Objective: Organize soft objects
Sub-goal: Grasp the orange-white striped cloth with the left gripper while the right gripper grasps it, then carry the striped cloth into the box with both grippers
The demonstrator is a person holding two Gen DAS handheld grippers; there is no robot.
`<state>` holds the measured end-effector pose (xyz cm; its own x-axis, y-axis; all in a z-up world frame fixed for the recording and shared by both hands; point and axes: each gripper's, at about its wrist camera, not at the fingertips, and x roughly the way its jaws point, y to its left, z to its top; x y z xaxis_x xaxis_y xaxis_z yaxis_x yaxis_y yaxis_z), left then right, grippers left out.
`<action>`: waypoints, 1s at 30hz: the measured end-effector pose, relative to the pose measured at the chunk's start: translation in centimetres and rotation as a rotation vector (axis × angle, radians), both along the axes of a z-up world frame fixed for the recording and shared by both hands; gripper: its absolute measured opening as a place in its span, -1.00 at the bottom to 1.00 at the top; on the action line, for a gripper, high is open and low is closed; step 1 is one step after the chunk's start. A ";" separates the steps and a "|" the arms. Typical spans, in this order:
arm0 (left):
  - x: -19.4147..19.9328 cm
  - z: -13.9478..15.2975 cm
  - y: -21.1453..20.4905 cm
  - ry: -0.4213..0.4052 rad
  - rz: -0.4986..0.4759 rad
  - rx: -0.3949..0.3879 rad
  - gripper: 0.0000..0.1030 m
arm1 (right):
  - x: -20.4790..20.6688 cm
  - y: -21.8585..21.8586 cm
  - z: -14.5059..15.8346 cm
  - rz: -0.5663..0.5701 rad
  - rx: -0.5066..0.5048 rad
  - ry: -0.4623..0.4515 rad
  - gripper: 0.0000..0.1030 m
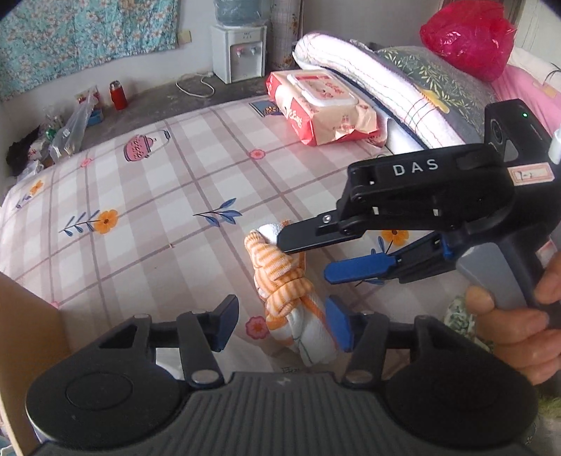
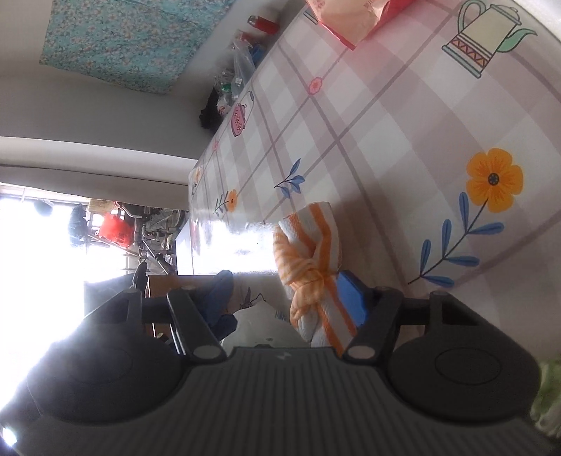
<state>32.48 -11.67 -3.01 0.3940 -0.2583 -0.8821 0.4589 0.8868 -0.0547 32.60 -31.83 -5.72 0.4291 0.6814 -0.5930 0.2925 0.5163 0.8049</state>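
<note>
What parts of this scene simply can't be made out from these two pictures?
- Left wrist view: the lower end of the knotted orange-and-white striped cloth is hidden behind the left gripper.
- Left wrist view: whether the right gripper touches the cloth; its black finger covers that spot.
- Right wrist view: the doorway area is washed out by glare.
- Right wrist view: the red-and-white packet is cut off by the top edge.

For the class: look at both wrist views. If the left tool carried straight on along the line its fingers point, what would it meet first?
Most likely the knotted orange-and-white cloth, which lies just ahead and already against the inner side of one finger of the left tool. Beyond it is only the checked bed sheet. Depth is unclear.
</note>
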 end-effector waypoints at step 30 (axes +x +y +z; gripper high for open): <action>-3.6 6.9 2.2 -0.114 0.114 -0.048 -0.23 | -0.4 3.7 5.5 0.051 0.100 -0.116 -0.18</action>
<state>28.91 -9.43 3.92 0.5197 -0.2475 -0.8177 0.3612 0.9310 -0.0522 32.23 -28.10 -0.23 0.4537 0.7573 -0.4697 0.1702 0.4438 0.8798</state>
